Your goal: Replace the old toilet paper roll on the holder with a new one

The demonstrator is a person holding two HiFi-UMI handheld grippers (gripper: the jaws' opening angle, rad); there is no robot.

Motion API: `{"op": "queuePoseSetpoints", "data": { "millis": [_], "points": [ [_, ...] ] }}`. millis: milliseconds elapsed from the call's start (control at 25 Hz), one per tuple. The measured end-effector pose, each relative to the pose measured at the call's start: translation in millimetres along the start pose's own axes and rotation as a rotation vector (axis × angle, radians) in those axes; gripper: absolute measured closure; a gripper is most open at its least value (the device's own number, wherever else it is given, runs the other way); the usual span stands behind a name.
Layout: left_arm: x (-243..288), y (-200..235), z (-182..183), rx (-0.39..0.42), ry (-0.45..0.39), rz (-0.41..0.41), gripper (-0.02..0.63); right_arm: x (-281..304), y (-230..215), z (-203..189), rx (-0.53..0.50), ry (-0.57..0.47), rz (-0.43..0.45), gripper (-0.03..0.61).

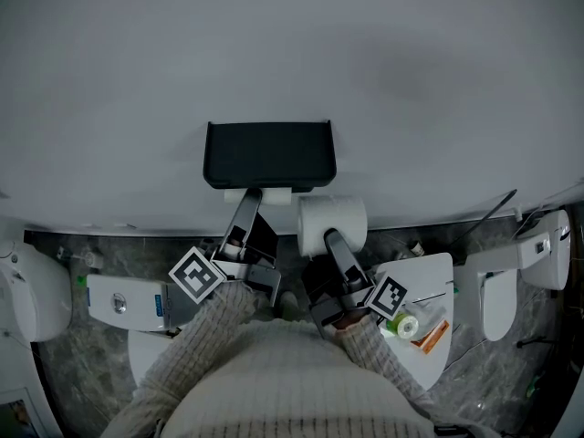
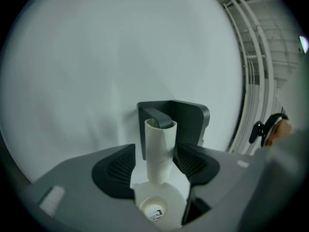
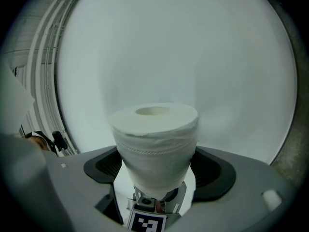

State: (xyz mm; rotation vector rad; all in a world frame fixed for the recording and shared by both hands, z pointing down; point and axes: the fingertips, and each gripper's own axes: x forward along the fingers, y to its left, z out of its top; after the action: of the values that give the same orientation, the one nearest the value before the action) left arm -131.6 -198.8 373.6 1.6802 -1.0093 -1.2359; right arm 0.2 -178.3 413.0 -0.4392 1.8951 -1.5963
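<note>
I'm at the start of the swap, with nothing changed over yet. The holder (image 1: 269,153) is on the wall, and the old roll (image 2: 159,149), used down to little more than its tube, is threaded on the holder's arm. So the removal is not done.

My left gripper (image 1: 249,206) reaches up under the holder. In the left gripper view its jaws stand wide apart with the old roll between them. The pads sit on either side and, as far as I can tell, neither presses on it. The right pad looks very near the tube, but I read that as a gap and not a grip.

My right gripper (image 1: 333,245) is clamped on the new roll (image 3: 155,144), with both pads pressed into its sides and the paper bulging a little above them. In the head view I hold it just right of the holder and a little below, close to the wall and clear of the old roll.

Judging from this, the new roll is fetched and ready, and the left jaws are lined up on the old one. Nearly everything else is left to do:
- close the left jaws on the tube
- slide it off the free end of the arm
- set it aside
- bring the new roll across and thread its hole onto the arm

I can't tell from these views which end of the arm is open, so I'd check that before pulling.
</note>
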Motion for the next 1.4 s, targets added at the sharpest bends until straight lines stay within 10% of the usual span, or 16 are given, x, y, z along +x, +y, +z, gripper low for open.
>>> {"op": "queuePoseSetpoints", "data": {
  "millis": [1400],
  "points": [
    [14,-5,-25,-0.045,0.056,-0.043,0.457,-19,20,27,-0.053,-0.099,0.055,0.140]
  ]
}}
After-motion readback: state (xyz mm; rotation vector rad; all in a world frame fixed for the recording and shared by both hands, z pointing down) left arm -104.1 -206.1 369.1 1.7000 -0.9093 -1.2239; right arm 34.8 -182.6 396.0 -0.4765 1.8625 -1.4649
